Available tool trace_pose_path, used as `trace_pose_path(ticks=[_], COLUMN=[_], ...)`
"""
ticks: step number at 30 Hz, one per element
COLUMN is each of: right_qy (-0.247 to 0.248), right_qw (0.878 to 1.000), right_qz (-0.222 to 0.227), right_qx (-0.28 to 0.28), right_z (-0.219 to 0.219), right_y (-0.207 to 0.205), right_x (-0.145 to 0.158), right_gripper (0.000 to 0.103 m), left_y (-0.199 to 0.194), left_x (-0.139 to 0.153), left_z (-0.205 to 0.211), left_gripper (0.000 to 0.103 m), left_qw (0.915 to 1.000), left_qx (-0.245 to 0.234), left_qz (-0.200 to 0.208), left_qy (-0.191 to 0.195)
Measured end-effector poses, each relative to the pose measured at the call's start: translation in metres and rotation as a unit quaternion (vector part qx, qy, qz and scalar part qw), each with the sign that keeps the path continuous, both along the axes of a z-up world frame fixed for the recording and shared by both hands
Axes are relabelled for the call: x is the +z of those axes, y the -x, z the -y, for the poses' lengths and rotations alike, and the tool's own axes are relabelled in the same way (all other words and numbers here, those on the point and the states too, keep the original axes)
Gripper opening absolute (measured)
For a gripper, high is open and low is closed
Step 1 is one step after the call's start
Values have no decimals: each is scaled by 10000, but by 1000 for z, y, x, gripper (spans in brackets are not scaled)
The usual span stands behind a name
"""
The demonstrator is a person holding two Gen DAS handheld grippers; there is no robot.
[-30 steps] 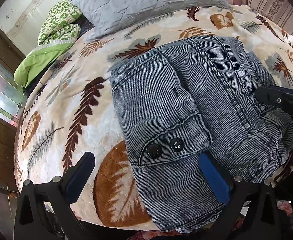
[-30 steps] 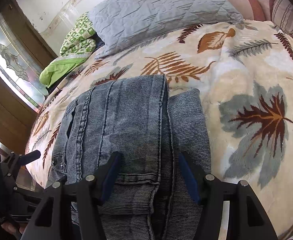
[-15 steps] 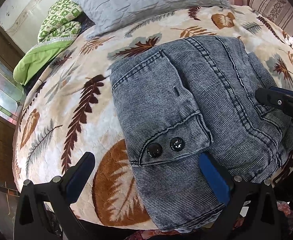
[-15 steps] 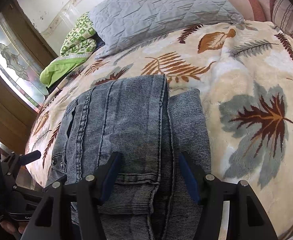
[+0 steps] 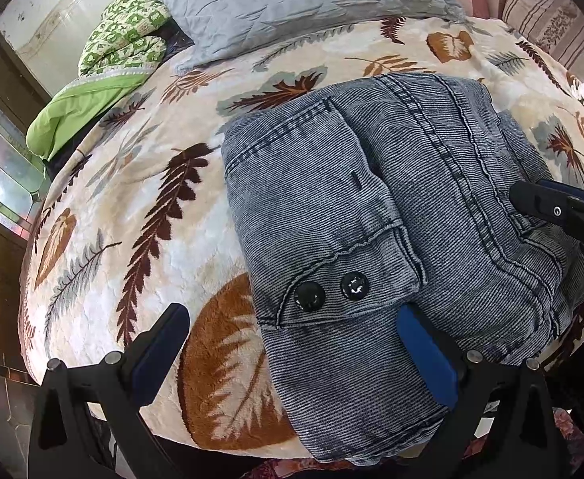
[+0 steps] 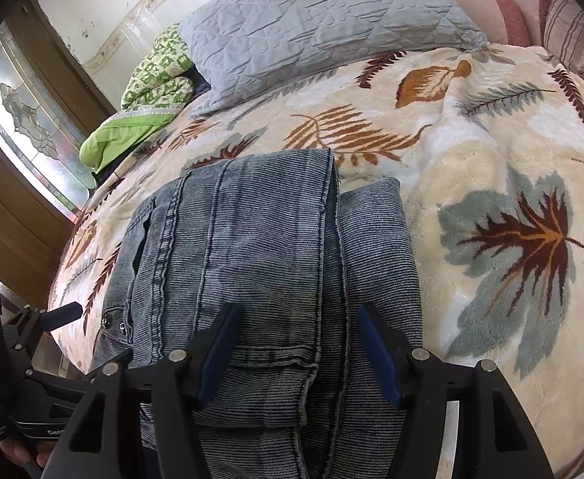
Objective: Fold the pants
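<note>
The folded denim pants point(image 5: 391, 215) lay at the bed's near edge on the leaf-print blanket point(image 5: 140, 207). Left tool point(image 5: 292, 343) gaped over the buttoned waistband; right tool point(image 6: 296, 349) stood apart, straddling the bundle's near end, its long axis running away from it.

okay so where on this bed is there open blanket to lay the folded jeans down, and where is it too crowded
Bare leaf-print blanket lies right of the jeans in the right wrist view, out to the striped pillow. Another bare strip lies left of the jeans, reaching the green quilt. The head of the bed is crowded by the grey pillow.
</note>
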State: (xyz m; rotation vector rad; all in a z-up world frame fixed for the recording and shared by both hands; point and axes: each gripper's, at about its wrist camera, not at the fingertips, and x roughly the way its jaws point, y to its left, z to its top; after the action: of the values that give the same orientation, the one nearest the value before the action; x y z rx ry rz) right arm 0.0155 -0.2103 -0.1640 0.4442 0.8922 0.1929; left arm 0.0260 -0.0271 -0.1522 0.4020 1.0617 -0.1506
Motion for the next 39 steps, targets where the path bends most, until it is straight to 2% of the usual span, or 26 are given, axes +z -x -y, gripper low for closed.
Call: trace_pose_path(ticks=[39], right_qy=[75], right_qw=[9999], right_qz=[90], right_qx=[55], right_z=[-3], right_y=[1], right_x=[-1], right_gripper=[70], left_y=[6], left_x=[-2], left_z=[-11], left_gripper=[103], left_qw=[9983], left_qx=[400], left_qz=[81], left_qy=[422])
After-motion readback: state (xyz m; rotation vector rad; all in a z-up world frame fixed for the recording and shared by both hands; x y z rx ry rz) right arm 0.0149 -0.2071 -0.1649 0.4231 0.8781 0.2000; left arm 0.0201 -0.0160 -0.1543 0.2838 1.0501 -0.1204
